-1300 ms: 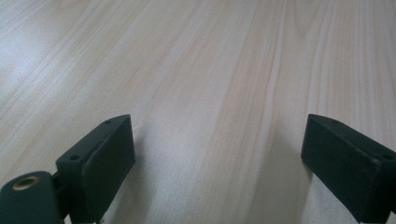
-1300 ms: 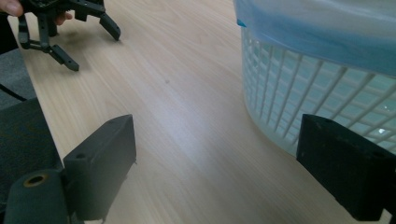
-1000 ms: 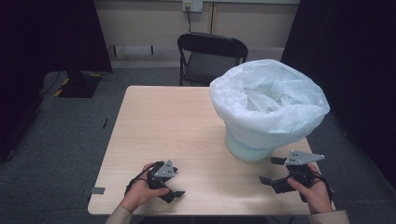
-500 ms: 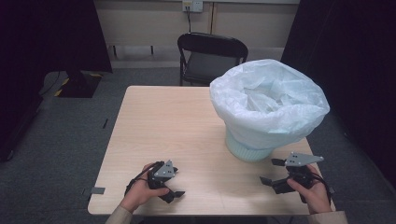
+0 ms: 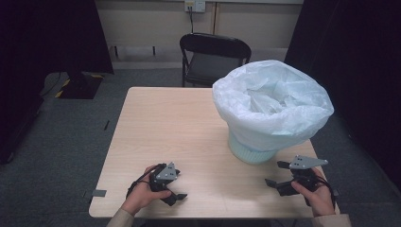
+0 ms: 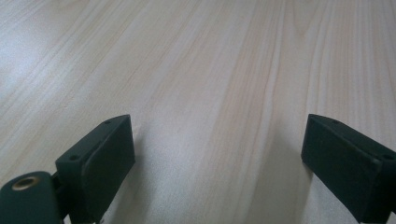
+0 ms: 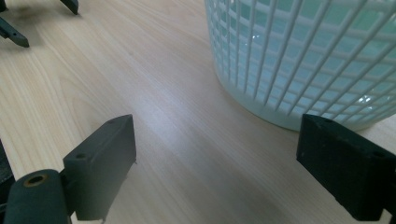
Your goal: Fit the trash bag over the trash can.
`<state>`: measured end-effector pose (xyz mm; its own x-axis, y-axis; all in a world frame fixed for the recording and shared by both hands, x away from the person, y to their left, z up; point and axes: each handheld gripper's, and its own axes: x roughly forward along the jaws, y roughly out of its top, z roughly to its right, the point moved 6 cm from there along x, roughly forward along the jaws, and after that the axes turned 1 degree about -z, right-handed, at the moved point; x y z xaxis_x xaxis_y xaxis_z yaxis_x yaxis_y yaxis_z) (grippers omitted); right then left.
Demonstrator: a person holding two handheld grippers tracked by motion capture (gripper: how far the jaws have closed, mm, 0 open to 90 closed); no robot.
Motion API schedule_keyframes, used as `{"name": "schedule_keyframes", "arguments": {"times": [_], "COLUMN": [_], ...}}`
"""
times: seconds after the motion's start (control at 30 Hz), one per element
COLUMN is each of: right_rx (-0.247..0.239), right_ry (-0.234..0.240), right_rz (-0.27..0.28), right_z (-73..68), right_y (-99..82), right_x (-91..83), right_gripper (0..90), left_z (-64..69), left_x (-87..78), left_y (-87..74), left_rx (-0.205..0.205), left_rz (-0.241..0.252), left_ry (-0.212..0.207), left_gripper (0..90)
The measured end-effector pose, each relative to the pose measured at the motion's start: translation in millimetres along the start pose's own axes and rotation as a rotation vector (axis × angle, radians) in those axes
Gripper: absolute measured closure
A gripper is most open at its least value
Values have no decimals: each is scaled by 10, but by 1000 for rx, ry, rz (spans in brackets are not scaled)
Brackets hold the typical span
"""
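A pale wooden tabletop (image 5: 189, 127) is carrying a light green mesh basket (image 5: 250, 152) lined with a white plastic bag (image 5: 272, 101) whose rim is folding down over the outside. The basket is sitting on the right half of the tabletop, toward the far side.

The left gripper (image 5: 171, 190) is resting low near the front edge, left of centre, held in the left hand (image 5: 141, 197). Its jaws are standing wide apart, pointing to the right across the bare wood. In the left gripper view the gripper (image 6: 217, 158) is looking along plain wood grain with nothing between the jaws.

The right gripper (image 5: 279, 175) is sitting near the front right corner in the right hand (image 5: 318, 196), a grey plate (image 5: 305, 162) on top, just in front of the basket and apart from it. Its jaws are also spread wide and holding nothing. In the right gripper view the gripper (image 7: 217, 163) is facing the lattice wall of the basket (image 7: 303, 60), close ahead on the right.

A black chair (image 5: 213, 59) is standing beyond the far edge on grey carpet (image 5: 61, 137).
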<state>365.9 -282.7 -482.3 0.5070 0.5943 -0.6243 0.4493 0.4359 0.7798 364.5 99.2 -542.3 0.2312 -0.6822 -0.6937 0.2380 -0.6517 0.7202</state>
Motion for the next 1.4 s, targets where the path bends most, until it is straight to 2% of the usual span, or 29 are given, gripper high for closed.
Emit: {"name": "schedule_keyframes", "arguments": {"times": [0.73,1.4], "right_rx": [26,5], "right_ry": [-28,-51], "right_rz": [-28,-74], "right_z": [113,159], "right_y": [-201,-313], "right_x": [138,257], "right_gripper": [109,109], "left_z": [1,1], "left_x": [0,0], "left_y": [0,0], "left_rx": [0,0], "left_rz": [0,0], "left_ry": [-1,-2], "left_gripper": [89,88]}}
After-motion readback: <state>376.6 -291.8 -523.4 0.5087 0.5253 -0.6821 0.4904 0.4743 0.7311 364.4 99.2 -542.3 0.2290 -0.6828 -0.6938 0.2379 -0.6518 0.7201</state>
